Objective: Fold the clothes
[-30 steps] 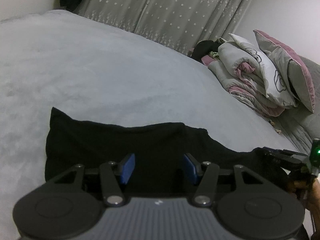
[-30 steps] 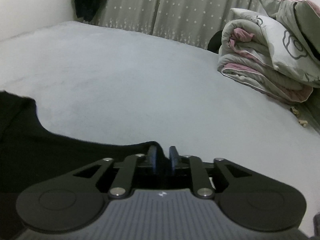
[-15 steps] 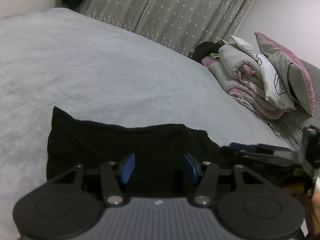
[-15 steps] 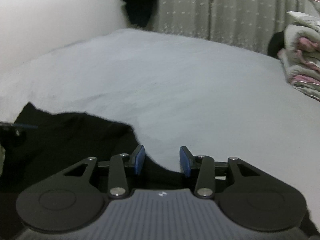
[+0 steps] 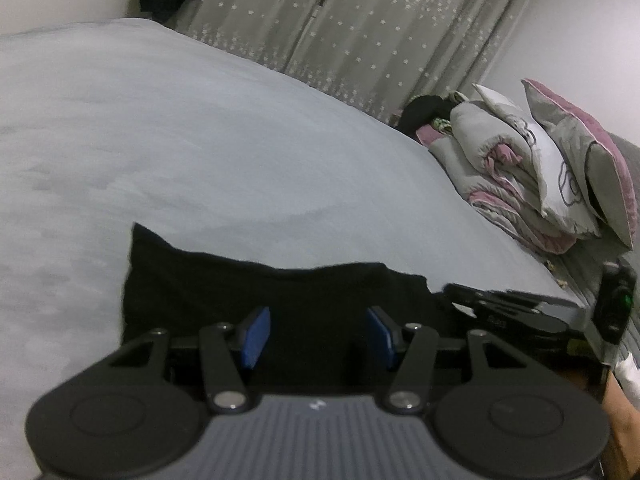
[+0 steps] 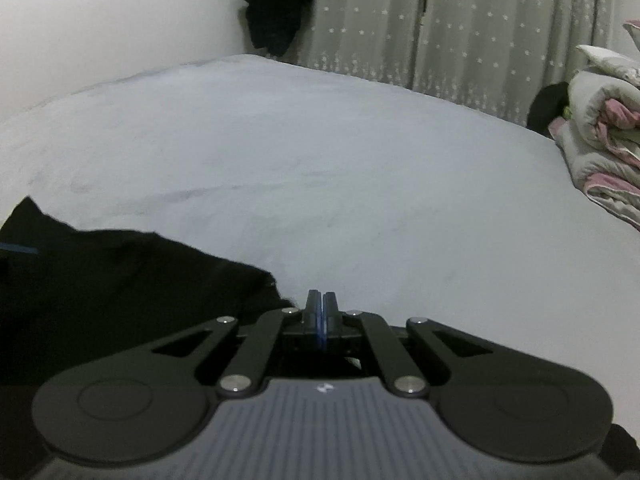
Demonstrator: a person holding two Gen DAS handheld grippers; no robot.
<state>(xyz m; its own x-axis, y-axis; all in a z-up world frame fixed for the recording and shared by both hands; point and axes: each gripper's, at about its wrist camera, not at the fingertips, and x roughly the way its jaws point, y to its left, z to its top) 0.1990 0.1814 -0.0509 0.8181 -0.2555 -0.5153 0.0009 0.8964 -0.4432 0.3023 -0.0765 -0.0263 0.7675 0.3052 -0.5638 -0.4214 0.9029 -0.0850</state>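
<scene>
A black garment (image 5: 280, 296) lies flat on the grey bed (image 5: 200, 152). My left gripper (image 5: 318, 334) is open, its blue pads (image 5: 256, 334) spread just above the garment's near part. The right gripper also shows in the left wrist view (image 5: 500, 308), at the garment's right edge. In the right wrist view the garment (image 6: 120, 280) lies to the left and my right gripper (image 6: 320, 312) is shut, pads pressed together beside the garment's right edge; I see no cloth between them.
Folded grey and pink quilts and pillows (image 5: 540, 184) are stacked at the right of the bed. Grey star-patterned curtains (image 5: 360, 32) hang behind. Dark clothes (image 6: 276, 4) hang at the far corner of the wall.
My right gripper opened half a second ago and has shut again, turning left towards the garment's edge. My left gripper has stayed open over the garment.
</scene>
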